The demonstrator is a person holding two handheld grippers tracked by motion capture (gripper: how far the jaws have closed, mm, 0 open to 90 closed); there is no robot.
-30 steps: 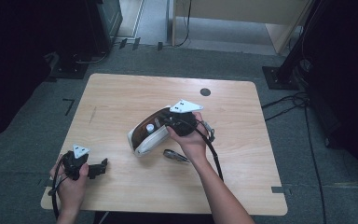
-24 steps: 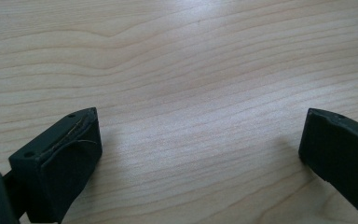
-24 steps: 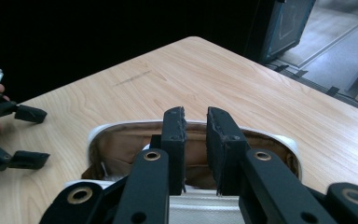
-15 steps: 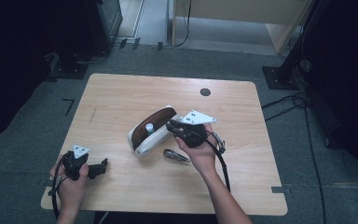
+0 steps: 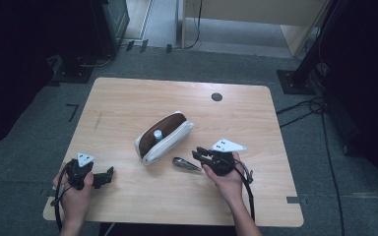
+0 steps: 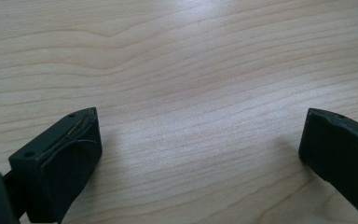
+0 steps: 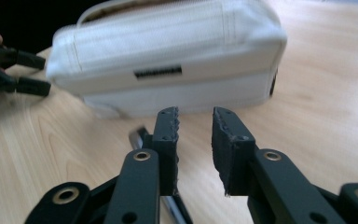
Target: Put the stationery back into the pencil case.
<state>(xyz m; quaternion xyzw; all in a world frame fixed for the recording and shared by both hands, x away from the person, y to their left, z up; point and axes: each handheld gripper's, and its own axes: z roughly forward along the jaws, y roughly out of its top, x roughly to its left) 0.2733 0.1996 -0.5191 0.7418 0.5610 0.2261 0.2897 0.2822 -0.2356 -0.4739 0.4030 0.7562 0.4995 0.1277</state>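
**Right gripper drops toward the metal piece by the pouch**

Since the earlier frame, the right gripper (image 5: pixel 203 153) has come down from above the white pouch (image 5: pixel 165 137) to lower centre-right, jaws just opening, narrowly apart, nothing between them. At lower left, the left gripper (image 5: pixel 109 174) rests with jaws wide apart. A small dark metal object (image 5: pixel 186 164) lies just below the pouch, long axis running left-right, slightly downward to the right. Picking it up looks next: straddle it, then close.
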